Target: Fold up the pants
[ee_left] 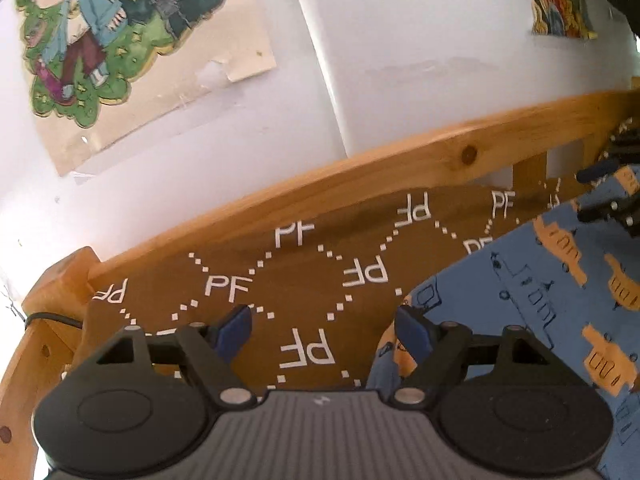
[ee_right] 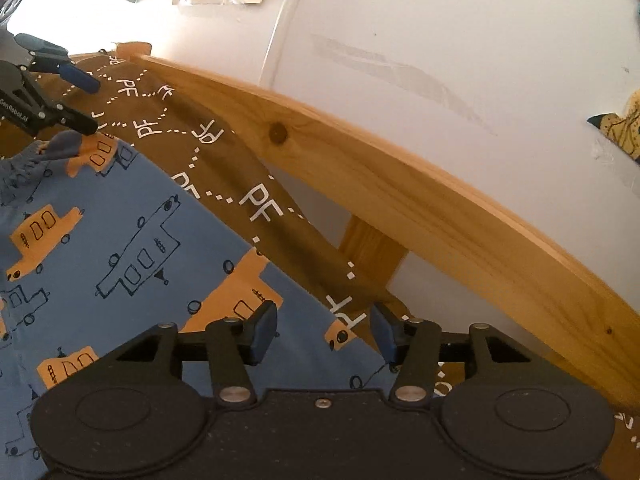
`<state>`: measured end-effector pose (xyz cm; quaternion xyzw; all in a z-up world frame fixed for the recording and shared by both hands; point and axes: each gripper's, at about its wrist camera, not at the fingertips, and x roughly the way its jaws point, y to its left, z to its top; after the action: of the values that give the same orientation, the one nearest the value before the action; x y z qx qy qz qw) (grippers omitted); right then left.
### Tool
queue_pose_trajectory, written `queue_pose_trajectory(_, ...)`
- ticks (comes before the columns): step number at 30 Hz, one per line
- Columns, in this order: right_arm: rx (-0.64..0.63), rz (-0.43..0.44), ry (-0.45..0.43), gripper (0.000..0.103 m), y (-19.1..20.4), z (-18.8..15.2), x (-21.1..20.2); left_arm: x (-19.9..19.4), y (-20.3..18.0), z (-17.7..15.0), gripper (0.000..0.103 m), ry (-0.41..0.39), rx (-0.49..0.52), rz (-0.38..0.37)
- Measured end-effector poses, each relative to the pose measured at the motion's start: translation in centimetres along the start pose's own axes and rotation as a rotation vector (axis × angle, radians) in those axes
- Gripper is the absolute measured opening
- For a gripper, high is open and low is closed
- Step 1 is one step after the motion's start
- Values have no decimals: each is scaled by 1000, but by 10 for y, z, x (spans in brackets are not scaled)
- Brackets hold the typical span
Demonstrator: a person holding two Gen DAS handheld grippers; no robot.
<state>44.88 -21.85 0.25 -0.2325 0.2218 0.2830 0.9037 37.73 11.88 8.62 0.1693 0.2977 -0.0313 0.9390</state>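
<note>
- Lying flat on the brown bed cover printed with white "PF" letters [ee_left: 304, 280], the blue cotton pants patterned with orange boats [ee_right: 120, 240] spread across the bed, their gathered waistband [ee_right: 28, 164] bunched at the end nearest the left gripper
- Hovering over the cover just beside the pants' edge, the left gripper [ee_left: 324, 332] has its jaws wide apart with only bare cover between them, so it holds no cloth
- Poised over the pants' edge on the rail side, the right gripper [ee_right: 324, 332] has its jaws apart too; cloth shows beneath the gap but neither pad presses on it
- Both tools free at opposite ends suggests, as a judgement, a fold just laid down and released, or a fresh grasp about to start
- Running along the far side, the curved pine bed rail [ee_right: 400, 184] stands against the white wall [ee_right: 440, 40], limiting room on that side
</note>
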Motion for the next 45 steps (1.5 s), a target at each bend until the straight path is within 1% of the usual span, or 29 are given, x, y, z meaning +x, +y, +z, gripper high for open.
queue_pose_trajectory(2,3,23,28,53,-1,3,6,-1,-5,-1,83,24,24,-49)
queue_pose_trajectory(4,37,52,68,52,-3,8,18,-5,-17,-2,82,38,68,-78)
queue_pose_trajectory(6,60,101,104,50,-7,11,25,-4,-24,-1,76,54,107,-109)
queue_pose_trajectory(7,54,111,117,45,-6,12,28,-3,-29,-1,62,66,129,-124)
queue_pose_trajectory(8,45,107,124,31,-5,12,29,0,-34,0,36,81,143,-119)
queue_pose_trajectory(9,41,95,130,20,-4,13,30,5,-39,2,23,111,156,-93)
queue_pose_trajectory(10,47,87,130,4,-4,13,29,9,-42,2,10,146,162,-60)
queue_pose_trajectory(11,58,79,120,3,-5,13,25,13,-43,3,7,170,156,-37)
queue_pose_trajectory(13,70,64,88,1,-3,13,14,15,-41,3,3,179,114,-41)
queue_pose_trajectory(15,63,50,61,1,1,10,-1,9,-41,1,2,166,104,-35)
queue_pose_trajectory(17,43,29,38,1,8,8,-15,0,-44,-1,2,141,131,-15)
queue_pose_trajectory(22,15,-14,-52,0,34,1,-66,-37,-54,-10,2,35,192,33)
queue_pose_trajectory(23,9,-17,-70,0,38,-3,-78,-47,-58,-15,2,6,223,40)
queue_pose_trajectory(25,-20,-22,-97,0,52,-13,-104,-70,-67,-30,2,-87,308,40)
queue_pose_trajectory(28,-38,-14,-126,0,72,-32,-142,-106,-83,-54,2,-201,470,48)
queue_pose_trajectory(31,-39,-16,-145,0,94,-54,-177,-136,-95,-80,2,-256,558,10)
queue_pose_trajectory(34,-50,-32,-150,0,126,-78,-203,-155,-107,-112,2,-297,659,15)
queue_pose_trajectory(36,-34,-47,-144,0,148,-97,-214,-161,-113,-132,2,-299,716,13)
queue_pose_trajectory(39,25,-62,-109,0,183,-129,-219,-158,-126,-164,2,-255,805,8)
queue_pose_trajectory(41,60,-55,-87,0,201,-147,-218,-152,-132,-184,2,-213,870,-12)
queue_pose_trajectory(43,28,-66,-70,0,219,-160,-215,-148,-135,-199,2,-168,922,-30)
queue_pose_trajectory(45,-70,-62,-44,0,237,-166,-209,-143,-140,-209,2,-136,939,-40)
